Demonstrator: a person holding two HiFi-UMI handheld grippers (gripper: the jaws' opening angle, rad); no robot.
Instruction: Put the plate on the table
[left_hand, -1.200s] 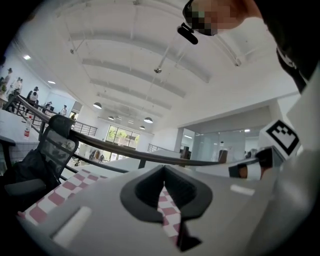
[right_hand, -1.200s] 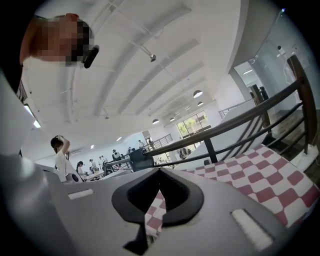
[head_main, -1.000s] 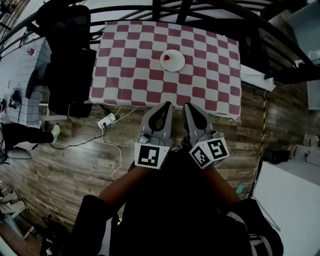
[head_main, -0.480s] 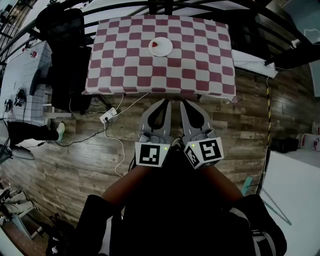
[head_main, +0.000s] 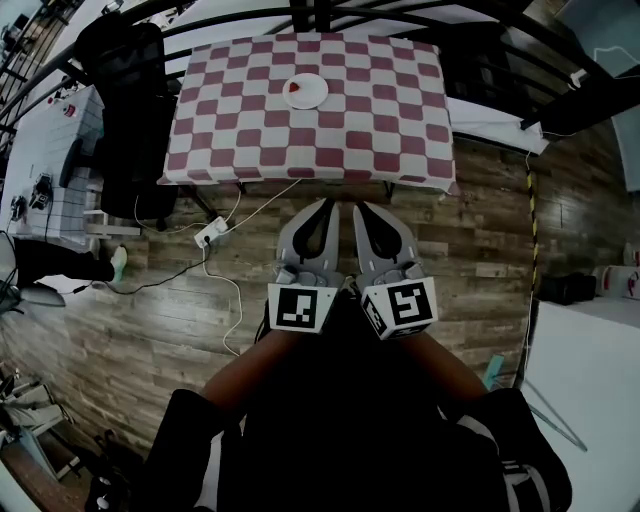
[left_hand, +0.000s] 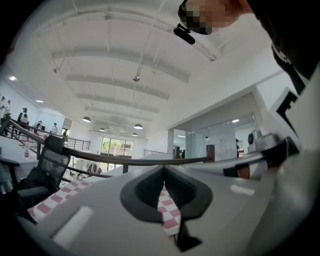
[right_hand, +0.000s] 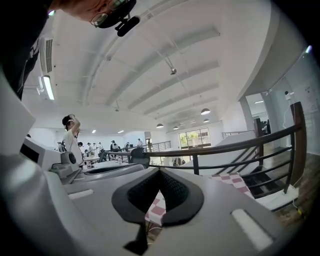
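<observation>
A small white plate (head_main: 305, 90) with something red on it sits on the far half of the red-and-white checked table (head_main: 380, 120). My left gripper (head_main: 327, 204) and right gripper (head_main: 360, 208) are held side by side close to the body, over the wooden floor, well short of the table's near edge. Both are shut with nothing between the jaws. In the left gripper view the left gripper (left_hand: 164, 169) shows only a strip of the checked cloth (left_hand: 168, 212) through its gap. The right gripper (right_hand: 160, 171) likewise shows a sliver of cloth (right_hand: 156, 210).
A black chair with a dark jacket (head_main: 125, 110) stands left of the table. A white power strip (head_main: 210, 238) and cables lie on the floor by the table's near left corner. A dark railing (head_main: 330, 12) runs behind the table. A white desk (head_main: 50, 150) stands far left.
The table and plate have slid up and left in the head view and look farther off. Both grippers stay shut, side by side, in front of the body.
</observation>
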